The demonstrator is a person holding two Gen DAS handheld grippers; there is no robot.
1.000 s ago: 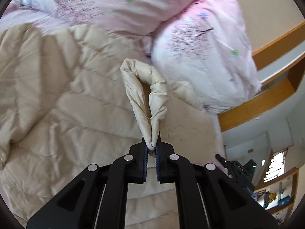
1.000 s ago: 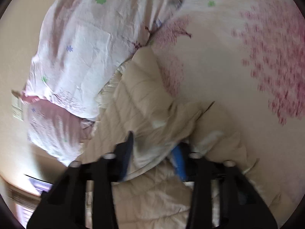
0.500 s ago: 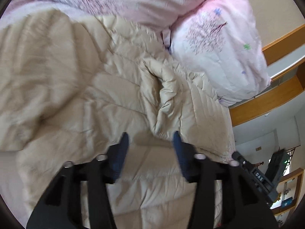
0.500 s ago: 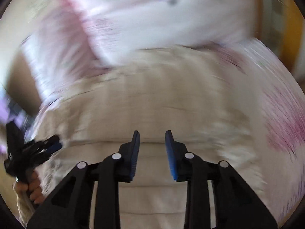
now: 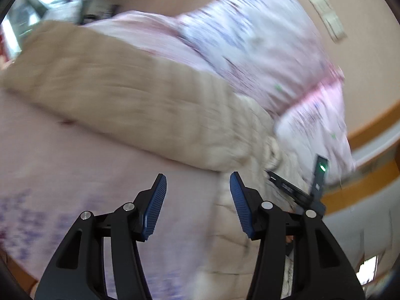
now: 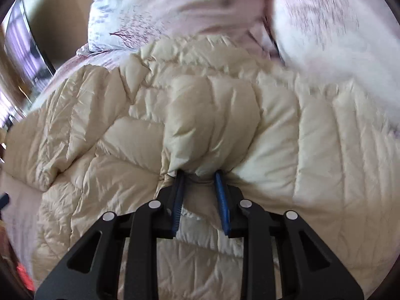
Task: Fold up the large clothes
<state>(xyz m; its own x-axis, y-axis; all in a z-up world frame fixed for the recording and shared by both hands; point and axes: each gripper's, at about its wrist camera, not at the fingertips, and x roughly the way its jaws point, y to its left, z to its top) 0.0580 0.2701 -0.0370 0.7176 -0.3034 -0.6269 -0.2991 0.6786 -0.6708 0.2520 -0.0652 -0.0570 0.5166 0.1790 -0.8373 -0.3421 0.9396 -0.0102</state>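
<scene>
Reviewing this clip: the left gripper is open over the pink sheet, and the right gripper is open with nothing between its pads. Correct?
Not quite. The right wrist view shows the right gripper closed on a fold of the beige puffer jacket. The left gripper is indeed open.

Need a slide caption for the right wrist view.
Right tongs pinch a bunched fold of the beige puffer jacket spread on the floral bedding.

Cream quilted jacket (rumpled, on bed)

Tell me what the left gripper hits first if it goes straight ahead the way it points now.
Probably the beige puffer jacket. The left gripper is open and empty, over the pink bedsheet, with the jacket's edge just beyond its fingertips. The picture is blurred, so depth is uncertain.
</scene>
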